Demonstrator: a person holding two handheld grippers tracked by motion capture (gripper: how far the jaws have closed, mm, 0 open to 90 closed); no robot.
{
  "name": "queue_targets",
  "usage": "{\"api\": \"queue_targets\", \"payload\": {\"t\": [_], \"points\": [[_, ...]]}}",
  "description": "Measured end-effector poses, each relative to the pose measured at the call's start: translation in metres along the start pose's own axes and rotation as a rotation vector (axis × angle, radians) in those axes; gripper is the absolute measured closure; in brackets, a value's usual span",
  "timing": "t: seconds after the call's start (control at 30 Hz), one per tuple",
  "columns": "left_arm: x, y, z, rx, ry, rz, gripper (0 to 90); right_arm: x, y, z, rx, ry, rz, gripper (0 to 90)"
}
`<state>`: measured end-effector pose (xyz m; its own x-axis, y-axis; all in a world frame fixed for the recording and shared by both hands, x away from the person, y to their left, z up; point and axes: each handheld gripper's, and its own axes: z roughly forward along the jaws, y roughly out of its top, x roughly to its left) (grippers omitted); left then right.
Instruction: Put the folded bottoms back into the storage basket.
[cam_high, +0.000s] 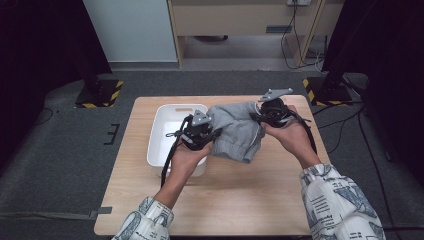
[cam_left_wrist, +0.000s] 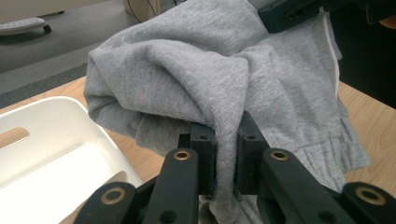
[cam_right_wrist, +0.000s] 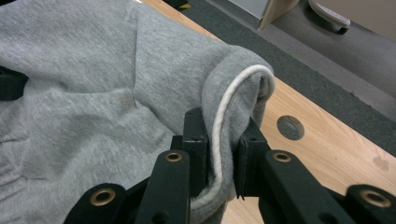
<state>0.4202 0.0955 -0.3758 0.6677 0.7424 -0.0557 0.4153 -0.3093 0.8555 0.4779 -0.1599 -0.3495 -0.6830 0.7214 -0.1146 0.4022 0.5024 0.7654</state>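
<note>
A wooden table is seen from above, with a white bin resting on its far left part. Just right of the bin, a grey garment is held up between two grippers: the left gripper is set against the bin's right edge at the garment's left side, and the right gripper is at the garment's far right corner. Patterned sleeves are seen nearer than the bin, at the table's near edge.
</note>
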Motion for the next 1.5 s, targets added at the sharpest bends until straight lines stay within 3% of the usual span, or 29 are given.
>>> {"api": "queue_targets", "payload": {"t": [0.7,1.2,1.5], "points": [[0.016,-0.003,-0.009,-0.011,0.013,-0.024,81.0,0.008,0.016,0.013,0.0,0.006,-0.02,78.0],[0.029,-0.002,-0.027,-0.026,0.033,-0.028,81.0,0.021,0.039,0.016,-0.007,0.01,-0.055,78.1],[0.044,-0.007,-0.041,-0.035,0.042,-0.04,81.0,0.032,0.05,0.025,-0.013,0.018,-0.061,78.1]]}}
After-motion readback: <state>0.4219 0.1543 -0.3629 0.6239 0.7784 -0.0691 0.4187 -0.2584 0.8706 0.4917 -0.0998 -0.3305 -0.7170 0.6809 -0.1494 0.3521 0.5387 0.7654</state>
